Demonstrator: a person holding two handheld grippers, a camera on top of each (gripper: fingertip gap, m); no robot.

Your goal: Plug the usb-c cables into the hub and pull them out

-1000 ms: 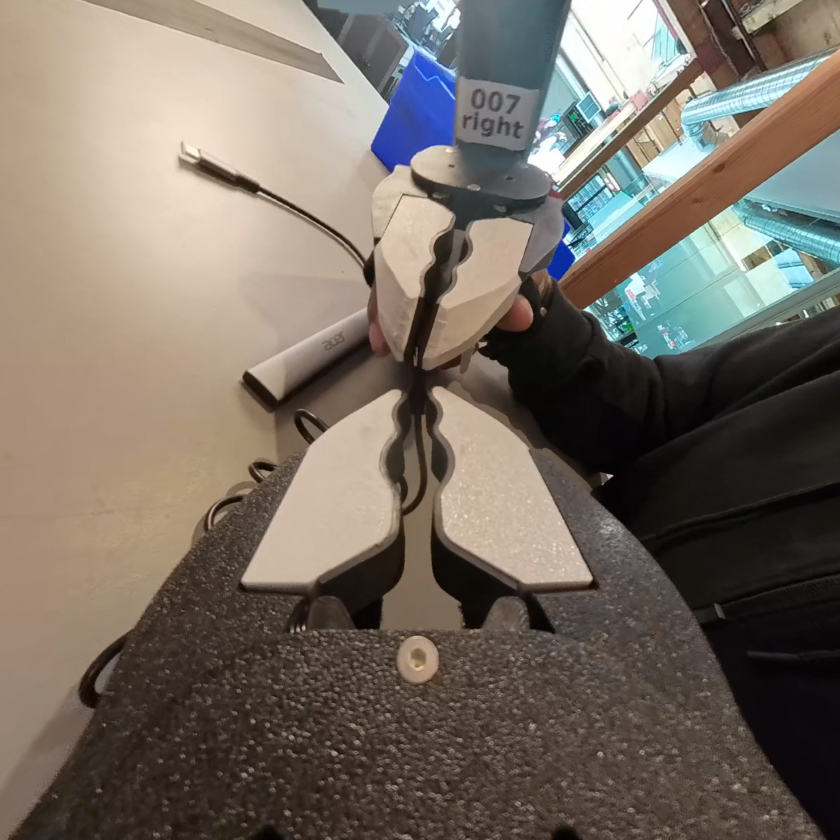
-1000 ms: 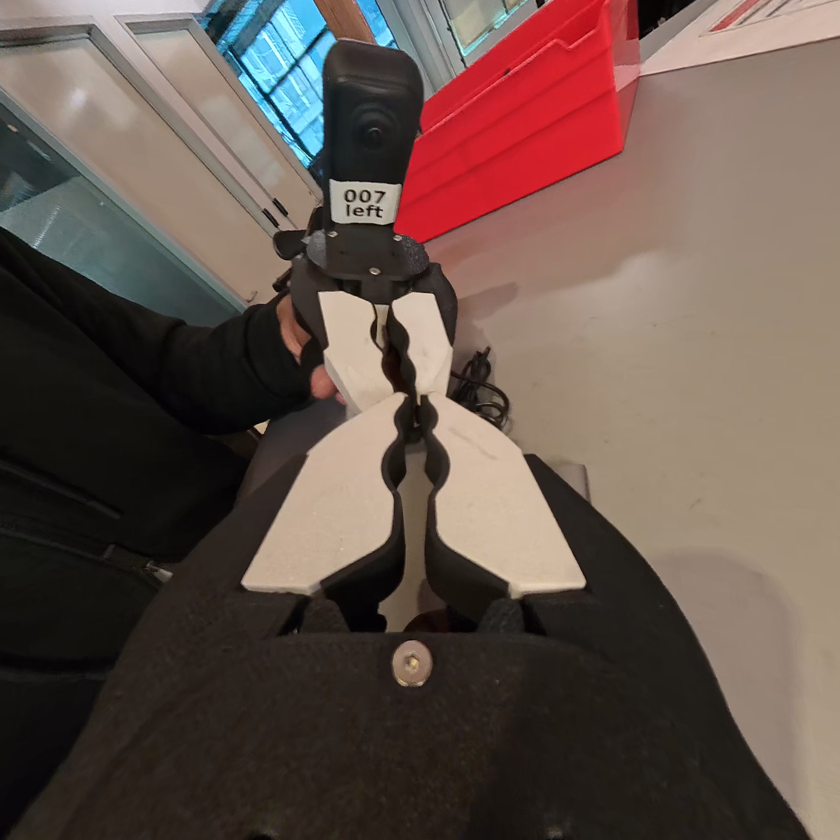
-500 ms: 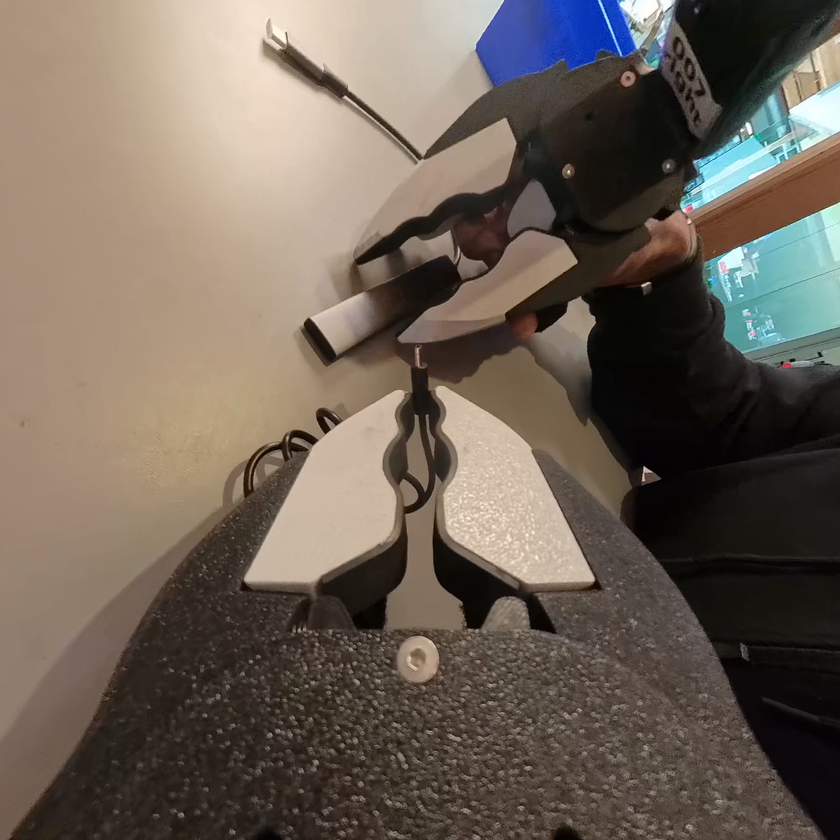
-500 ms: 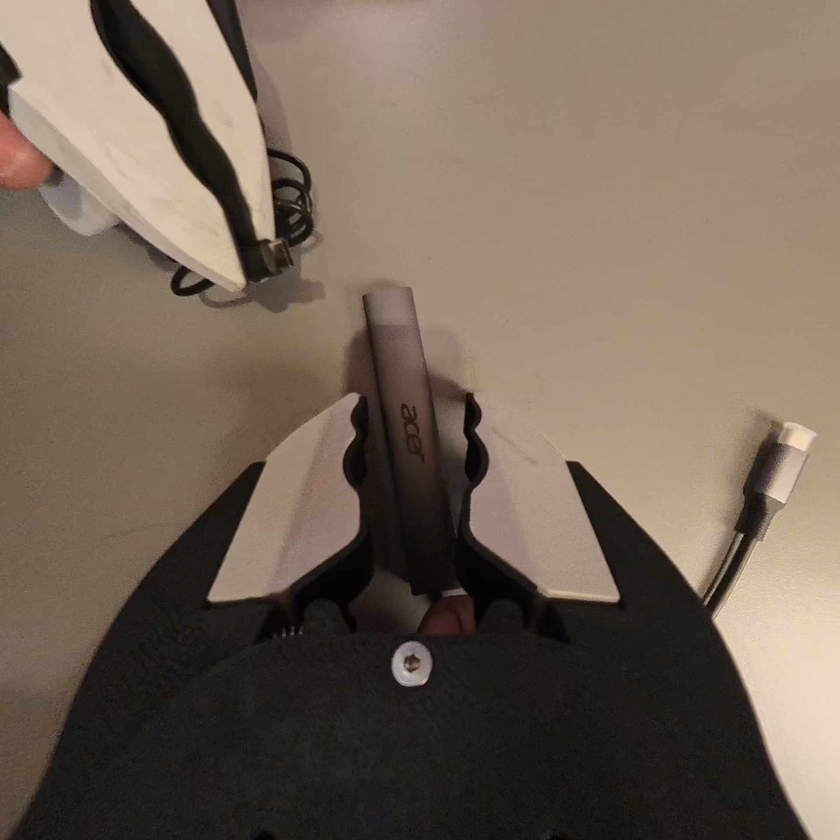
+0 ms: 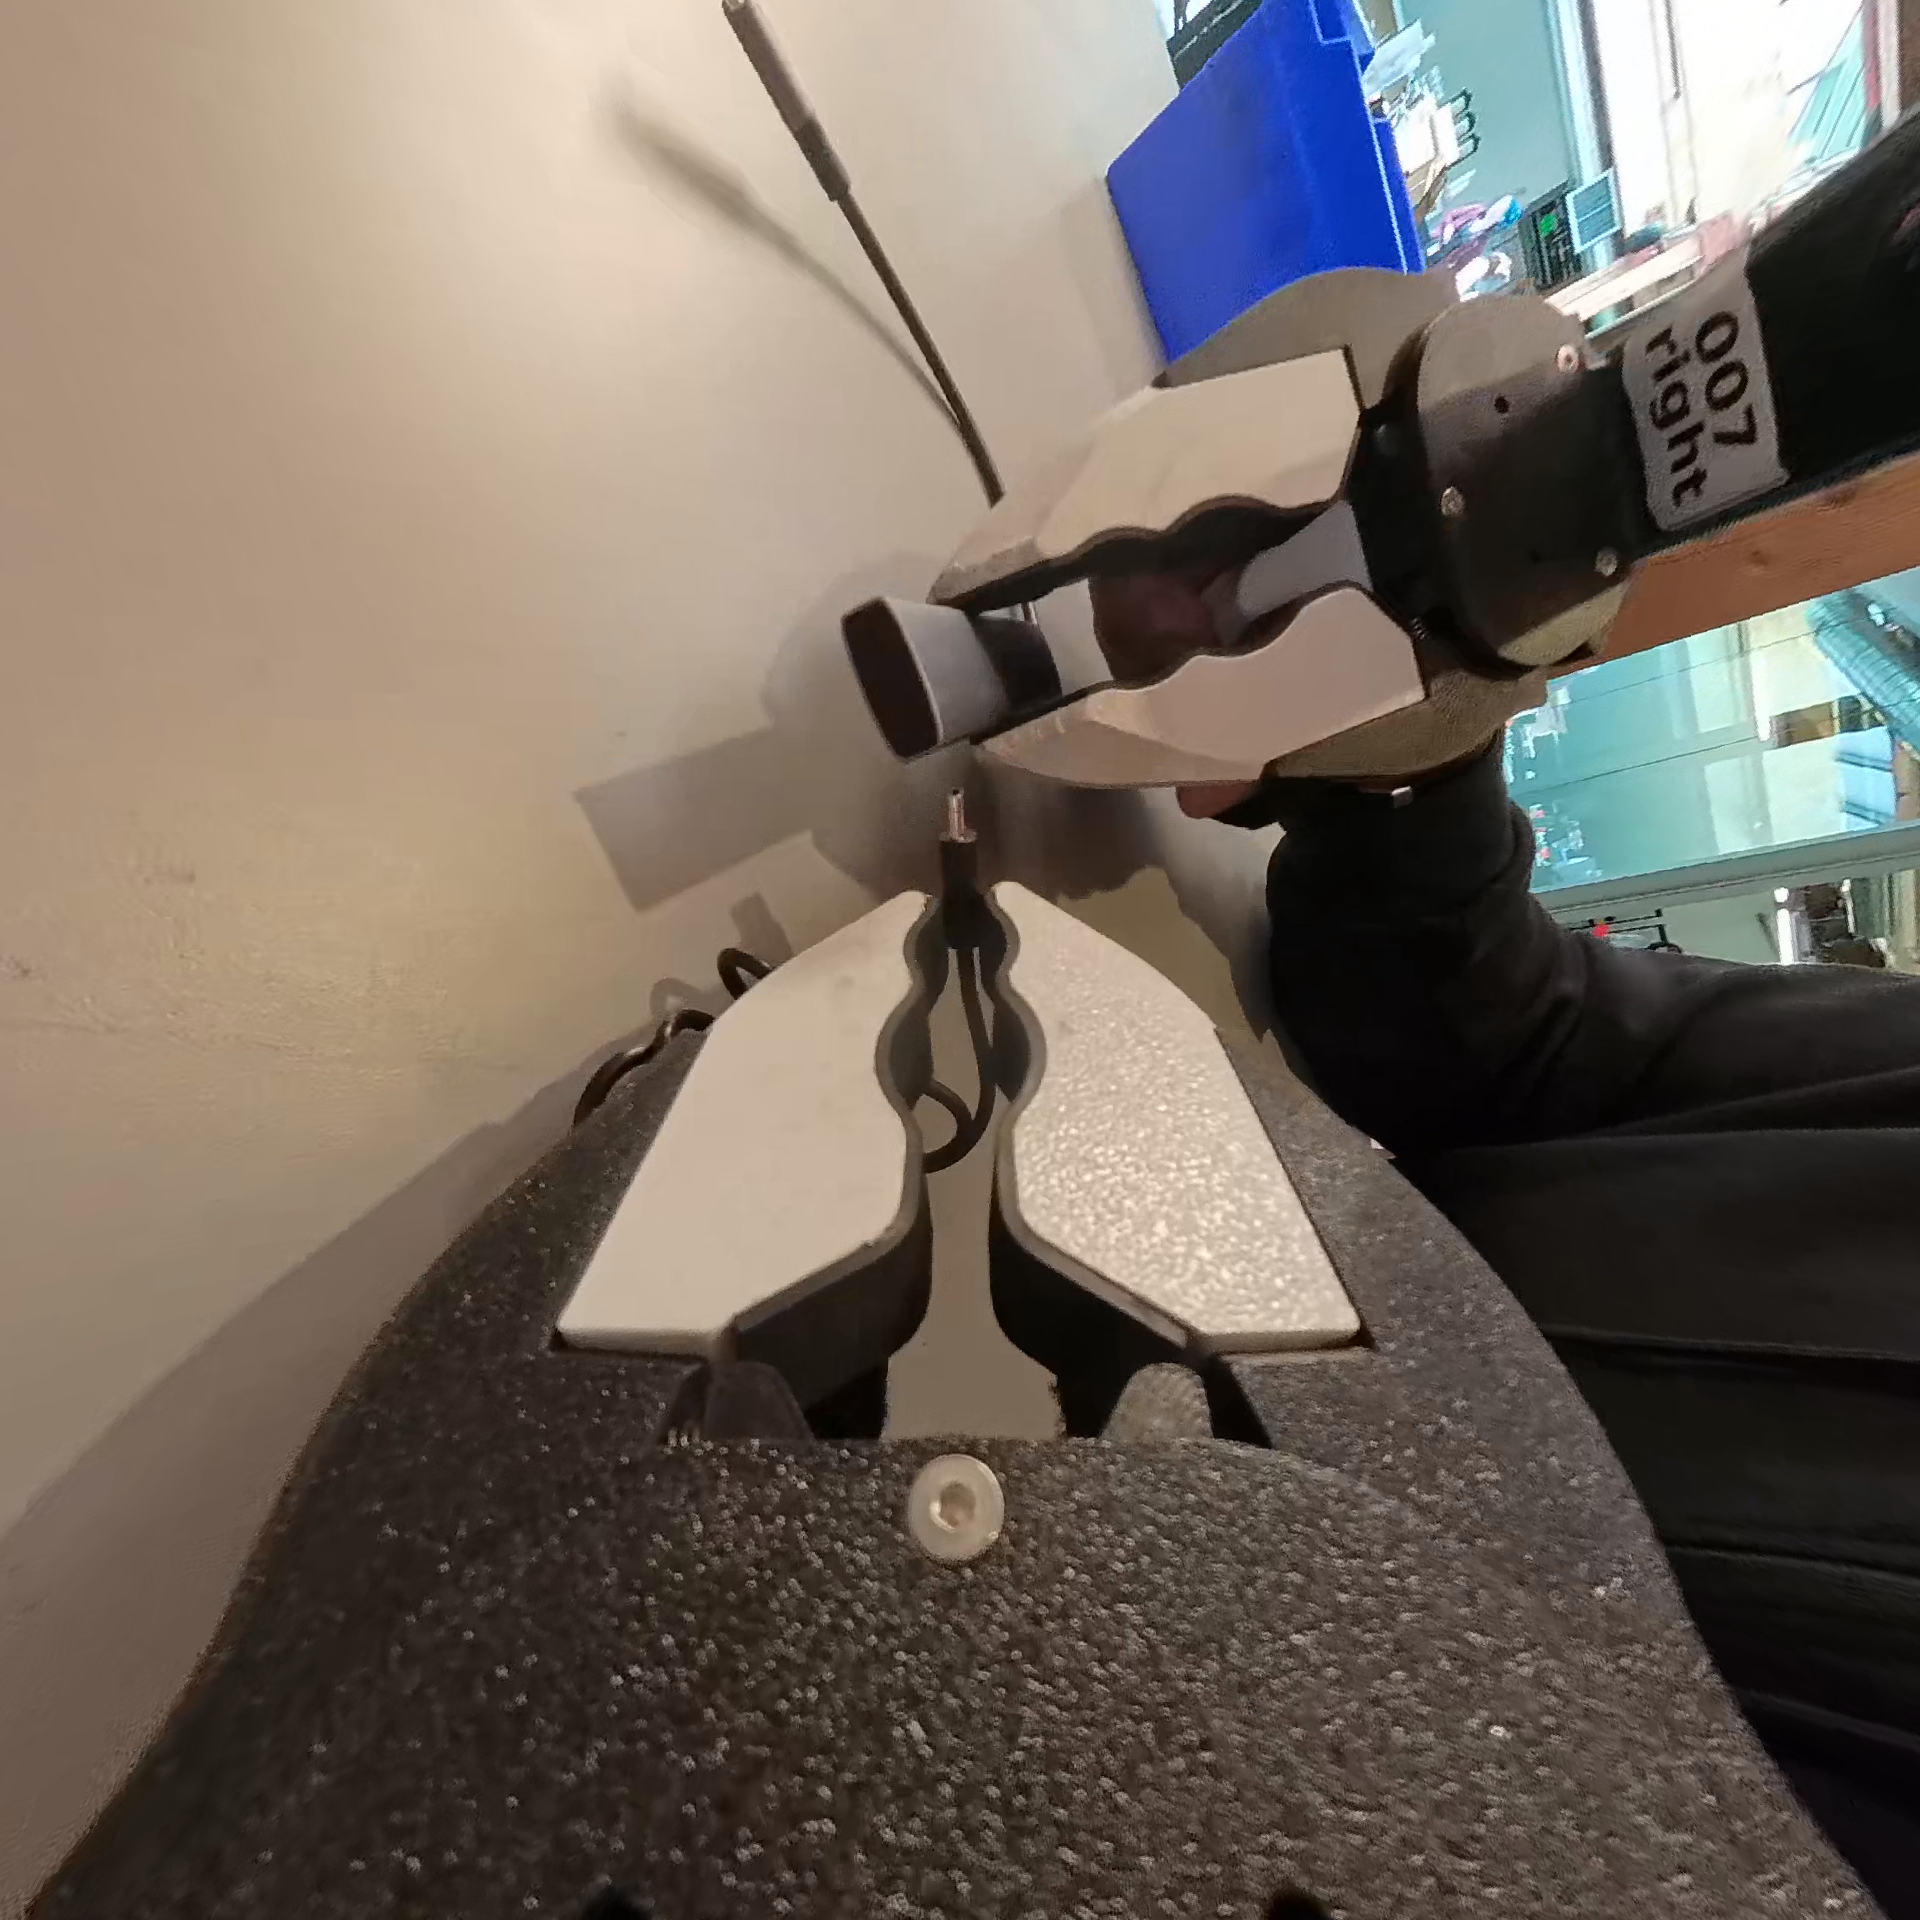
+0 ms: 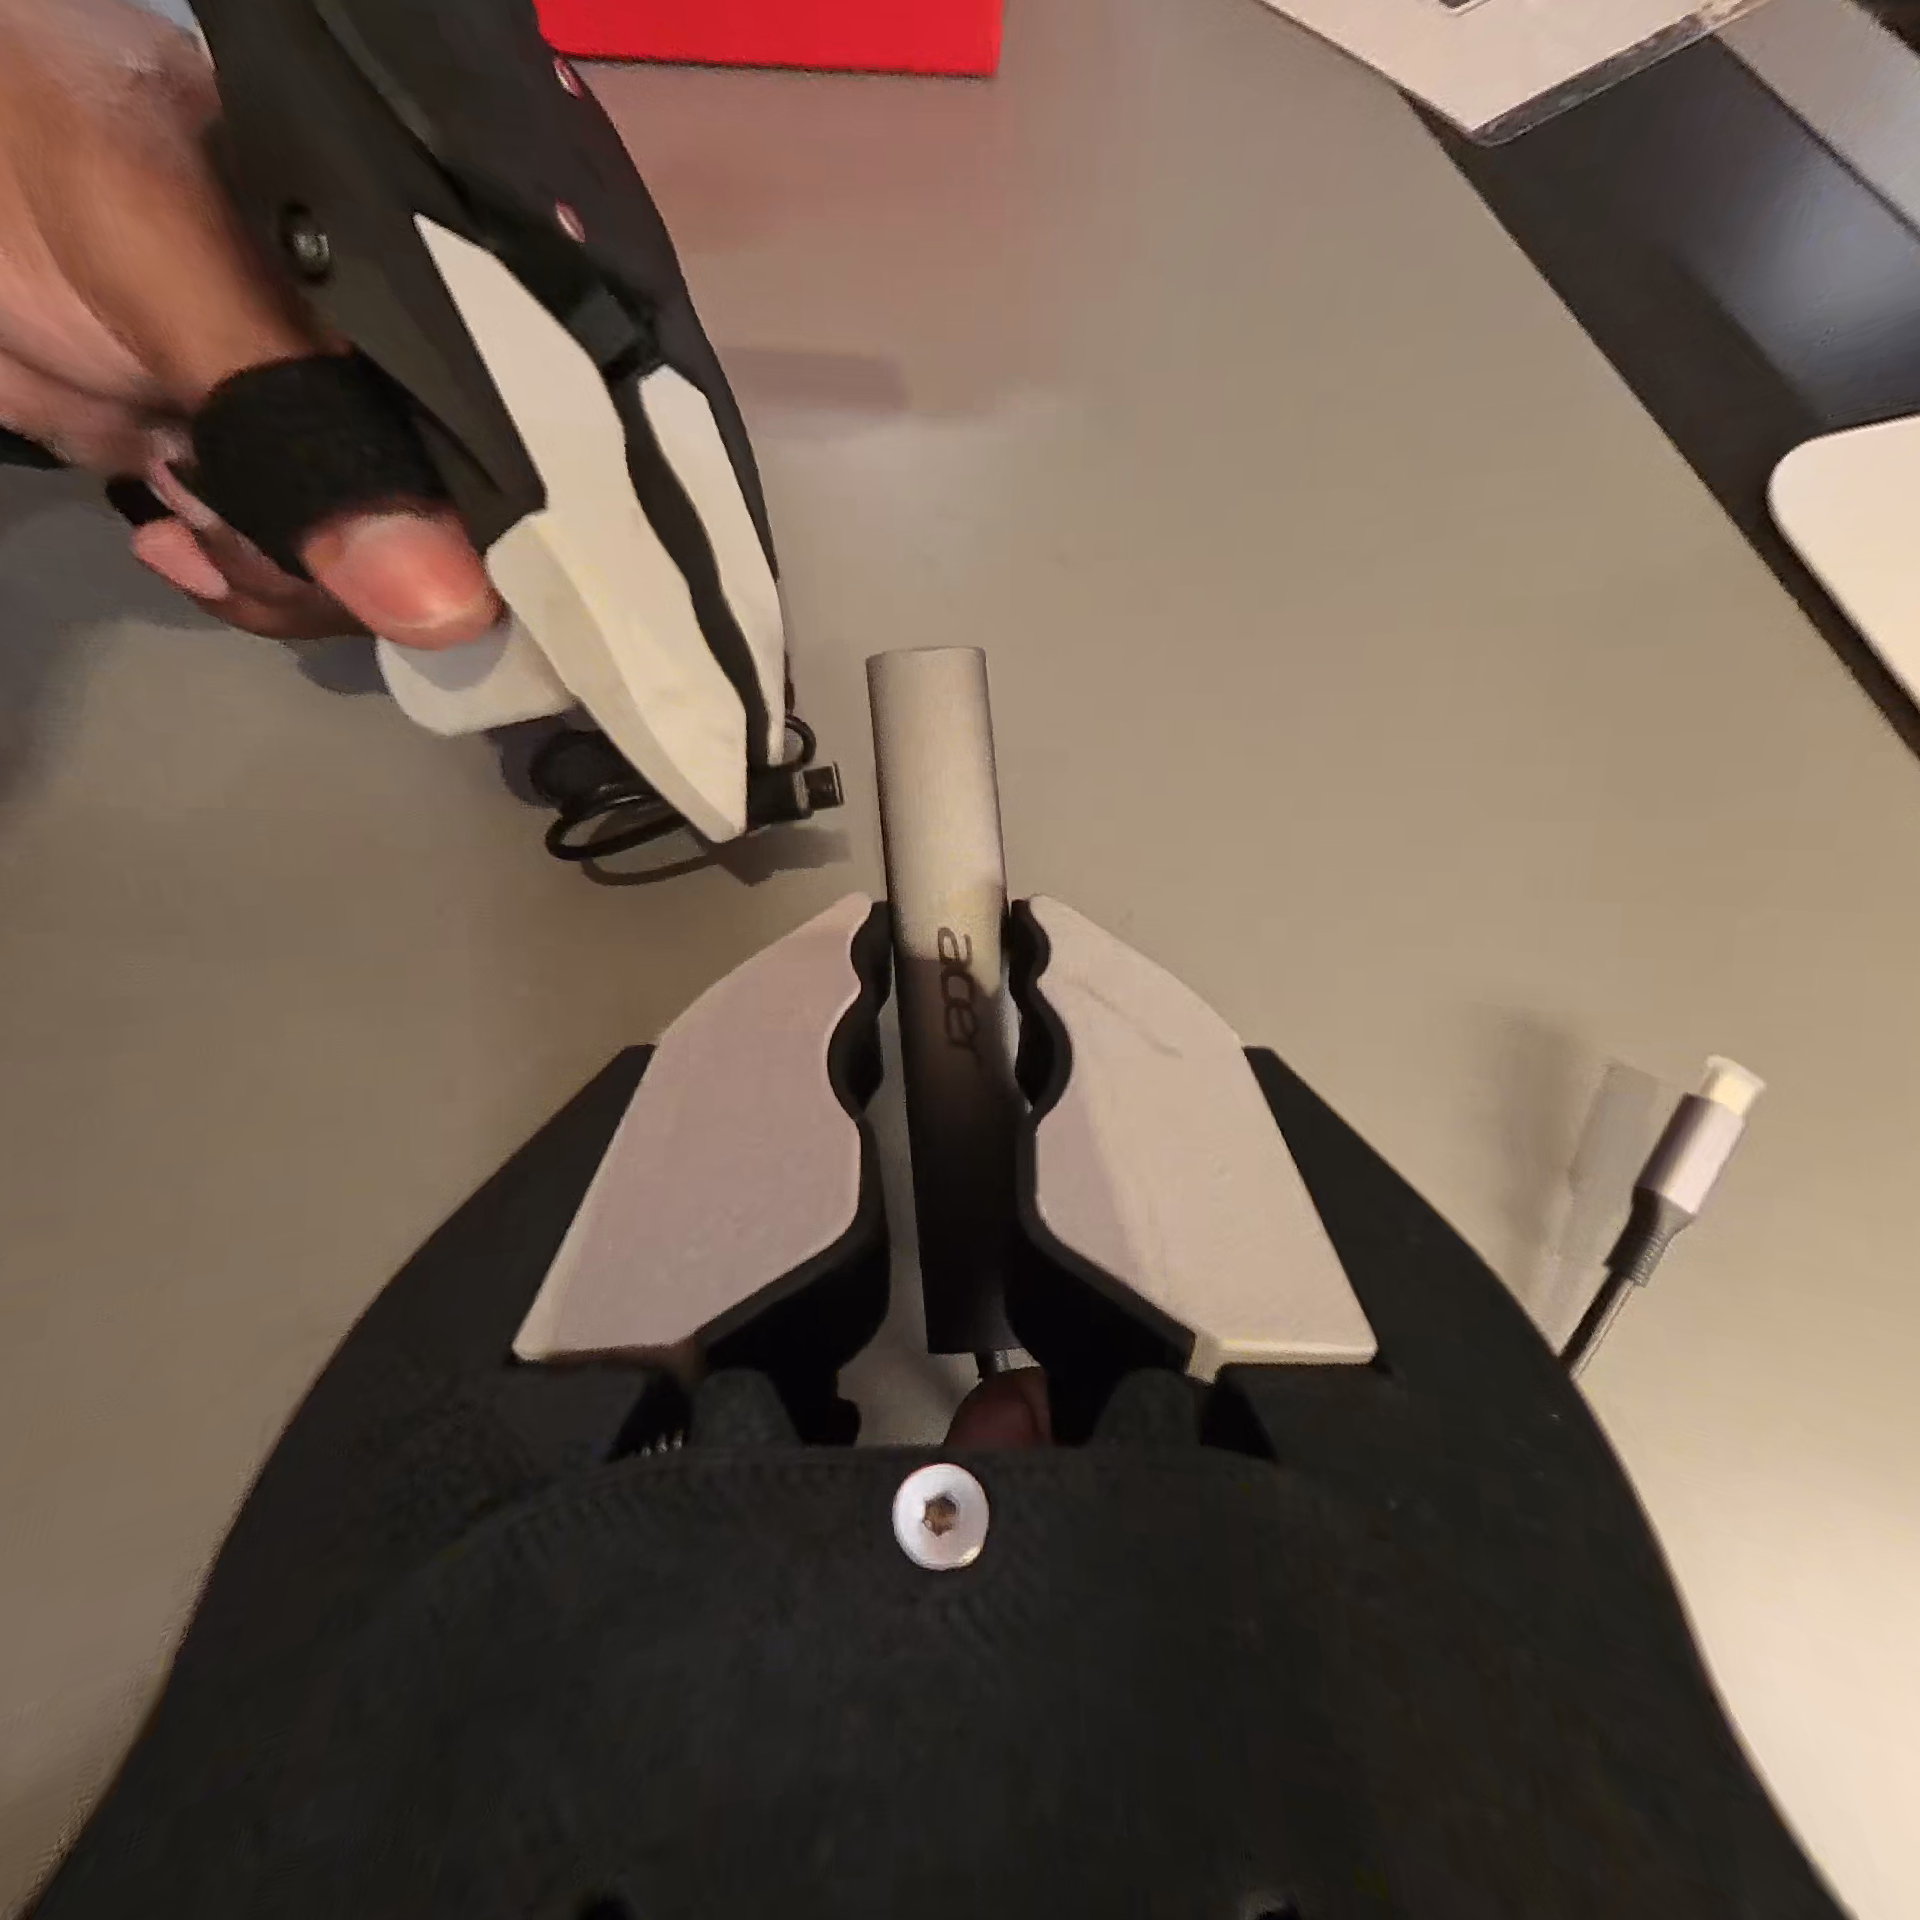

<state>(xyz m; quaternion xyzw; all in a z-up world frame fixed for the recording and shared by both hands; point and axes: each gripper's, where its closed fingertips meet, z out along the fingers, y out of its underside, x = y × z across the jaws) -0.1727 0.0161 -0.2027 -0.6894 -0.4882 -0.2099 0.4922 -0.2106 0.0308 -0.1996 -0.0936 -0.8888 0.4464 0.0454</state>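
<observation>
My right gripper (image 6: 948, 909) is shut on the grey hub (image 6: 933, 790) and holds it lifted off the table, its free end pointing forward. In the left wrist view the hub (image 5: 920, 670) sticks out of the right gripper (image 5: 961, 665). My left gripper (image 5: 958, 902) is shut on a black usb-c cable, its plug (image 5: 954, 836) poking out just below the hub. In the right wrist view the left gripper (image 6: 753, 800) holds that plug (image 6: 805, 792) just left of the hub's side, not touching it. The rest of the black cable (image 6: 613, 831) lies coiled below.
The hub's own grey cable plug (image 6: 1694, 1148) lies on the beige table (image 6: 1299, 644) to the right; it also shows in the left wrist view (image 5: 800, 94). A blue bin (image 5: 1262, 187), a red bin (image 6: 769, 31), a white device (image 6: 1860, 540) and a dark strip (image 6: 1704, 208) are farther off.
The right gripper has closed on the hub and lifted it off the table. The left gripper with the black plug has moved closer to the hub's side.
</observation>
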